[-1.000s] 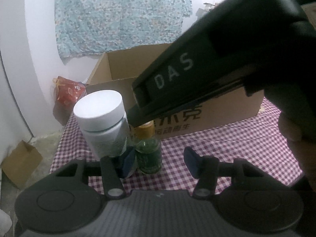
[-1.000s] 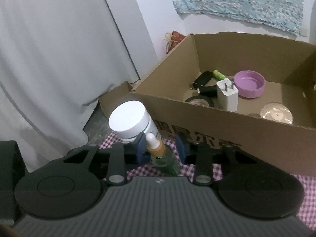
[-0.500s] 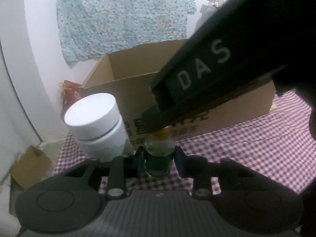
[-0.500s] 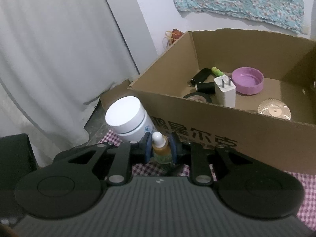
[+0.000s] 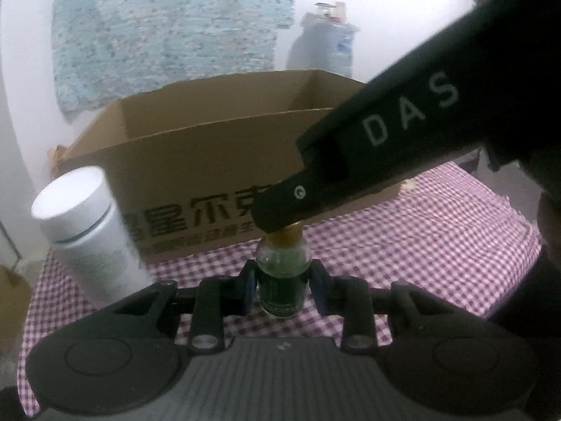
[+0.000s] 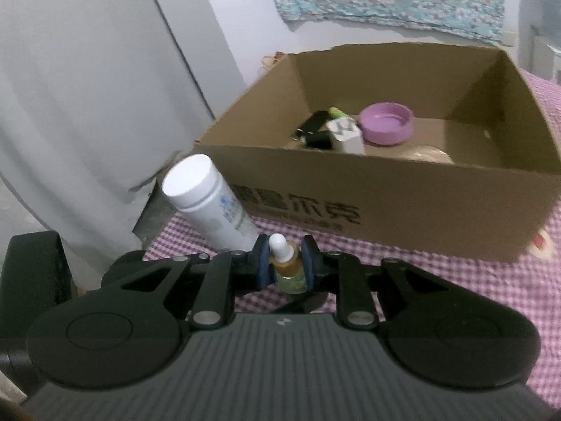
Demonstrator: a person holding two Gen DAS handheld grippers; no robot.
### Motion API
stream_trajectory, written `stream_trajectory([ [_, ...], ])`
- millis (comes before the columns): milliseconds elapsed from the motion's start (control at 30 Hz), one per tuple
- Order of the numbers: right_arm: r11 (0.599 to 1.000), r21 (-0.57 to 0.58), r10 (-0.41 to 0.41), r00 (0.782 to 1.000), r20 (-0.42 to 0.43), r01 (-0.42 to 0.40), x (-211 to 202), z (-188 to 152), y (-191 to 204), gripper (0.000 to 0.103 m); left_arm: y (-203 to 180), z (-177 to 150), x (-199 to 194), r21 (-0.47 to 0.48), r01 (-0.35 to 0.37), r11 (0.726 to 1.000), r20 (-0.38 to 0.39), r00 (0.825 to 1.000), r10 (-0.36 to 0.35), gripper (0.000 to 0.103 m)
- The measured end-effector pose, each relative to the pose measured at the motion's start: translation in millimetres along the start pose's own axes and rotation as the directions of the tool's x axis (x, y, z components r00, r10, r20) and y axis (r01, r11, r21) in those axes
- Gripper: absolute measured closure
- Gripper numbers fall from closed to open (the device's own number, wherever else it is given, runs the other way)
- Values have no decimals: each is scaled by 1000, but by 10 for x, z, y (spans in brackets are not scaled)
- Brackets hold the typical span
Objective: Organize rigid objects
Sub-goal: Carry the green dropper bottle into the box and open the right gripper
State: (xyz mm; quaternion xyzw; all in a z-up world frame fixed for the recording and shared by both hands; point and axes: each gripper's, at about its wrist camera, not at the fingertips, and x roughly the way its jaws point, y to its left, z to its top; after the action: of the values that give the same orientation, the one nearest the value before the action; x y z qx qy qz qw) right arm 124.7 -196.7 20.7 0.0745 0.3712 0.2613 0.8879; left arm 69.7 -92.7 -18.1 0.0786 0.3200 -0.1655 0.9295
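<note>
A small green glass dropper bottle (image 5: 282, 282) with a gold collar and white tip (image 6: 285, 263) stands on the checked cloth. My right gripper (image 6: 284, 263) is shut on its neck from above; its black body crosses the left wrist view. My left gripper (image 5: 283, 286) has its blue pads on both sides of the bottle's body, close to the glass. A white capped jar (image 5: 84, 231) stands to the left, also in the right wrist view (image 6: 207, 203).
An open cardboard box (image 6: 385, 189) stands behind on the purple checked cloth (image 5: 438, 231). It holds a purple lid (image 6: 385, 122), a white charger (image 6: 345, 135) and black items. A grey curtain (image 6: 87, 87) hangs at left.
The right gripper closed on the dropper bottle's neck. The left gripper moved right from beside the white jar and narrowed around the bottle's body. The white jar now sits further left.
</note>
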Motion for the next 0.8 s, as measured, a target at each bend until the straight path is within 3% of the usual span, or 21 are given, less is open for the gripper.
stream_trajectory([
  [100,999,38,8,1000,9,-9,-44,-33,-92,85,-21,-11,73,12,15,1000,-26,1000,-15,64],
  [367,997,72,31,999,22,-32,-53,-24,-177,84,-59,38,178,33,-4,999,-48,999,5,70],
  [500,997,49,52,997,51,-54,-211,52,-141,84,-68,187,5,46,-11,999,-10,1000,11,70],
  [667,996,-20,94,985,147,-93,-553,373,-82,84,-47,638,-201,53,-29,998,80,996,24,70],
  [800,993,-88,101,973,206,-84,-731,771,-125,84,-7,1123,-105,30,-14,999,99,995,11,70],
])
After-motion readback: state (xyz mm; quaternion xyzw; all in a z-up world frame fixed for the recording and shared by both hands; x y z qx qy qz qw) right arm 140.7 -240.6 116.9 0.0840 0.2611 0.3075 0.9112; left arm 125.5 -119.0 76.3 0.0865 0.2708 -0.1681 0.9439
